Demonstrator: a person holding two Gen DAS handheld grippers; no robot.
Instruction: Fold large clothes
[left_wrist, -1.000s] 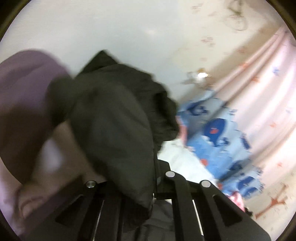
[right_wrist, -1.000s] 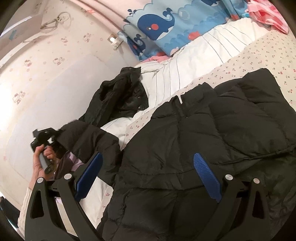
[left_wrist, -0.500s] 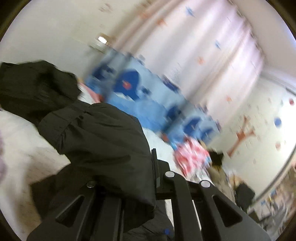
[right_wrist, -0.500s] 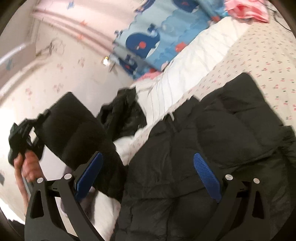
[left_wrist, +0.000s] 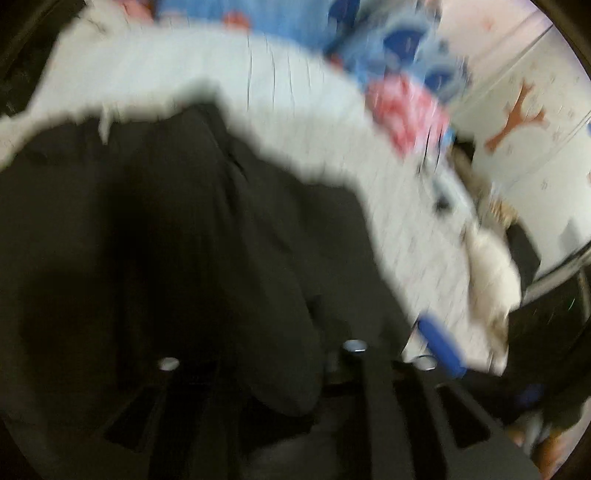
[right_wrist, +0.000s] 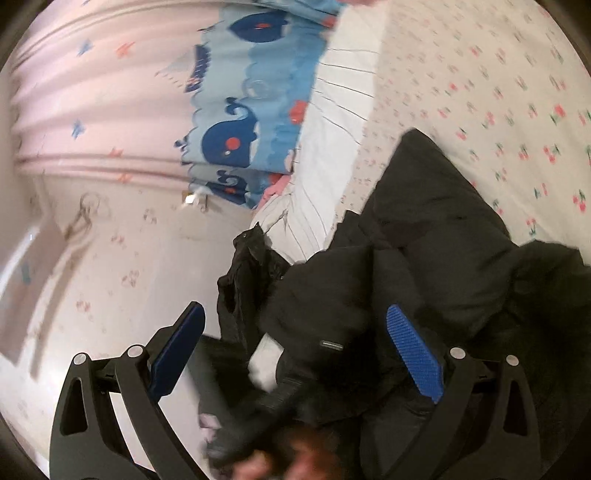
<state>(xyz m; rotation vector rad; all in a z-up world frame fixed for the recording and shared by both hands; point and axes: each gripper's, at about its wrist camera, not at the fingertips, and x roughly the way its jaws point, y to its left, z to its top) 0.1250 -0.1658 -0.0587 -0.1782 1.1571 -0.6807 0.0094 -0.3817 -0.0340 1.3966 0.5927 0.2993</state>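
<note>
Two claws work over one black puffer jacket (right_wrist: 424, 258) lying across the cherry-print bed sheet (right_wrist: 498, 92) (lower centre of both views). Left claw (left_wrist: 295, 354) is opening, a jacket fold between its jaws; right claw (right_wrist: 295, 350) stands spread wide, empty.

matt puffy black jacket (right_wrist: 436, 254), cherry-print cotton sheet (right_wrist: 517, 92)

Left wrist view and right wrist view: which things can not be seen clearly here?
- Left tongs: opening, but in the left wrist view blur and the black jacket hide whether the pads press the fabric.
- Jacket's lower part: cut off by the right wrist view's edge.
- Hand: blurred in the right wrist view.
- Right tongs: open.
</note>
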